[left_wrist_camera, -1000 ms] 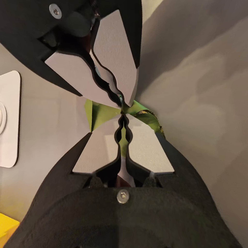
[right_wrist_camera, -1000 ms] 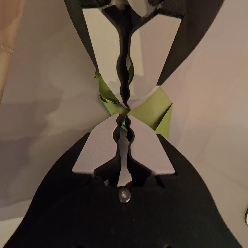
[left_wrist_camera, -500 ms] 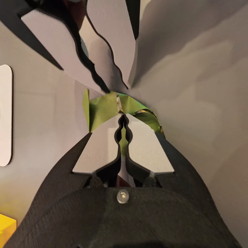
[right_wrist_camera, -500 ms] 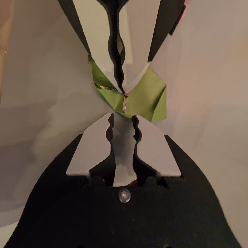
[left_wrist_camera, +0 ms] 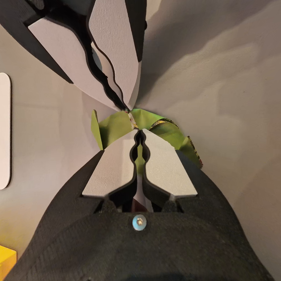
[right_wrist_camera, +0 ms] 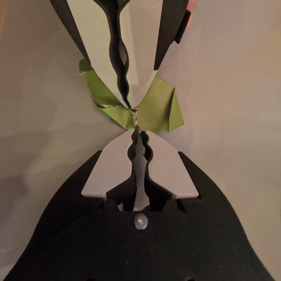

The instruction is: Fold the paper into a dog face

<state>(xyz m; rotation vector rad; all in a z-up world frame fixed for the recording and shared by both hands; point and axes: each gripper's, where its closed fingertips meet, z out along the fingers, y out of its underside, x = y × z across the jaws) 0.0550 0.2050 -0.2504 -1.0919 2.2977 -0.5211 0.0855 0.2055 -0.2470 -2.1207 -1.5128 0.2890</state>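
Green paper (left_wrist_camera: 115,129), right gripper (right_wrist_camera: 139,132) re-closed on it

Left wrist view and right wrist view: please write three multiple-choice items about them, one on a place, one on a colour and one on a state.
1. In the left wrist view, where is the yellow block?
A. lower left corner
B. upper right corner
C. between the fingers

2. What colour is the plain side of the folded paper sheet?
A. red
B. green
C. blue

3. How is the left gripper?
A. wide open
B. shut on the sheet
C. far away from the sheet

Key:
1. A, it is cut off by that corner.
2. B, both broad flaps are green.
3. B, its tips meet at the sheet's middle.
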